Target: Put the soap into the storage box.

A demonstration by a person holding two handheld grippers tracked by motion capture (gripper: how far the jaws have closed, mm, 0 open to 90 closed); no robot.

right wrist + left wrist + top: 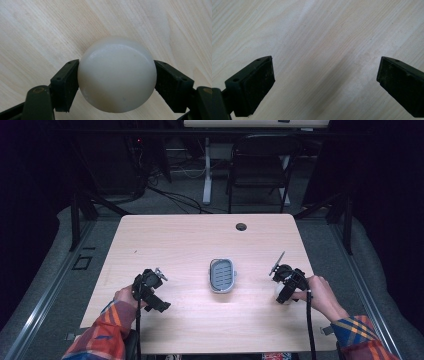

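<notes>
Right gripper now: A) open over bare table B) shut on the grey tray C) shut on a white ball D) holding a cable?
C: in the right gripper view the right gripper has both fingers pressed against the sides of the white ball, above the wooden table.

Glossy cream-white ball (117,76), perhaps soap, pinched just above the tabletop.

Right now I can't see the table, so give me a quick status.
Right gripper shut on white ball. Left gripper open, empty. Grey dish mid-table, path clear.
</notes>
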